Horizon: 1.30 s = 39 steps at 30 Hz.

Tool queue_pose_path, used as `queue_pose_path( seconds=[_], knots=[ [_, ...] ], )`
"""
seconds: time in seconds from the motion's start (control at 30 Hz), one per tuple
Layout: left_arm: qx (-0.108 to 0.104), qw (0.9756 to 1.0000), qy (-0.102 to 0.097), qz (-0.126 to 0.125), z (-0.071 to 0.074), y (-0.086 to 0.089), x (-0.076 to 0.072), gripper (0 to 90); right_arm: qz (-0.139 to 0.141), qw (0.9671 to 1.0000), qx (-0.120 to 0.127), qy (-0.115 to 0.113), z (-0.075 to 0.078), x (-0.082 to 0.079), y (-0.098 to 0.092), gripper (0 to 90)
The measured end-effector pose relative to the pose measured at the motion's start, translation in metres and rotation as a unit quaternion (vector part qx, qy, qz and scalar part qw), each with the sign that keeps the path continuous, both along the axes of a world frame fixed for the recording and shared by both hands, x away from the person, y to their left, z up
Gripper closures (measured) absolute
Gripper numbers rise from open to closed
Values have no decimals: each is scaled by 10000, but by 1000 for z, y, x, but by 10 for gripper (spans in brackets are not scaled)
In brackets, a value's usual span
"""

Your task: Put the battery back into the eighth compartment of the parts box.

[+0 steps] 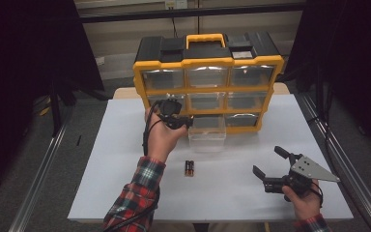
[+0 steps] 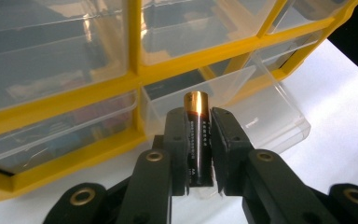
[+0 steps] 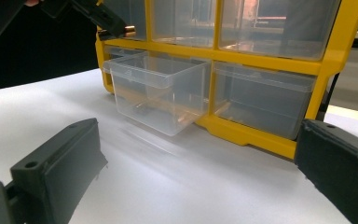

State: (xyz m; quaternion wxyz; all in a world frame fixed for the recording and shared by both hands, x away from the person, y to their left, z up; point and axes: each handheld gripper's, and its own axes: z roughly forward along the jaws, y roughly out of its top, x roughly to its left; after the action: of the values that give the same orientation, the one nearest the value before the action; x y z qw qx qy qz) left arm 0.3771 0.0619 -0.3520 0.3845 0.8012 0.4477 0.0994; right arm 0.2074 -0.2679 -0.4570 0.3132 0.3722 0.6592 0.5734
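Note:
A black battery (image 2: 198,135) with a copper top stands between the pads of my left gripper (image 2: 199,140), which is shut on it. In the high view my left gripper (image 1: 189,123) hovers at the left edge of the pulled-out clear drawer (image 1: 207,139) in the bottom row of the yellow organizer (image 1: 207,63). The drawer (image 2: 242,107) lies just beyond the battery tip, and it also appears as the open drawer (image 3: 161,93) in the right gripper view. Two more batteries (image 1: 189,168) lie on the white table. My right gripper (image 1: 268,163) rests open at the front right, nothing between its jaws.
The organizer (image 3: 279,65) has several clear drawers in yellow frames and a black top with a yellow handle (image 1: 205,39). The white table (image 1: 125,159) ends in drop-offs at left, right and front. Dark curtains and metal rails flank both sides.

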Motion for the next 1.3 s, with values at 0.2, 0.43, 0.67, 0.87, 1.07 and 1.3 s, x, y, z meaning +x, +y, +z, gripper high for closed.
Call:
queue_pose_path(
  seconds=[0.2, 0.43, 0.67, 0.87, 1.07, 1.3],
  knots=[
    [27, 10000, 19, -28, -2, -7, 5, 773, -8, 10000, 8, 2, 0, 0, -1, 2],
    [71, 10000, 8, -68, -12, -16, 9, 773, -13, 10000, 5, 3, 0, 0, -1, 2],
    [111, 9998, -7, -150, -20, -21, 9, 771, -22, 10000, -5, 23, 0, 0, -1, 2],
    [5, 9998, -70, -174, -19, -18, 5, 708, -10, 10000, -6, 29, -1, 0, -1, 2],
    [-128, 9997, -198, -73, -14, -7, -4, 618, -5, 10000, 0, 24, -1, 0, -1, 3],
    [-180, 9995, -249, 5, -19, 11, -14, 524, -20, 10000, -16, 22, 0, 0, -1, 3]
  ],
)
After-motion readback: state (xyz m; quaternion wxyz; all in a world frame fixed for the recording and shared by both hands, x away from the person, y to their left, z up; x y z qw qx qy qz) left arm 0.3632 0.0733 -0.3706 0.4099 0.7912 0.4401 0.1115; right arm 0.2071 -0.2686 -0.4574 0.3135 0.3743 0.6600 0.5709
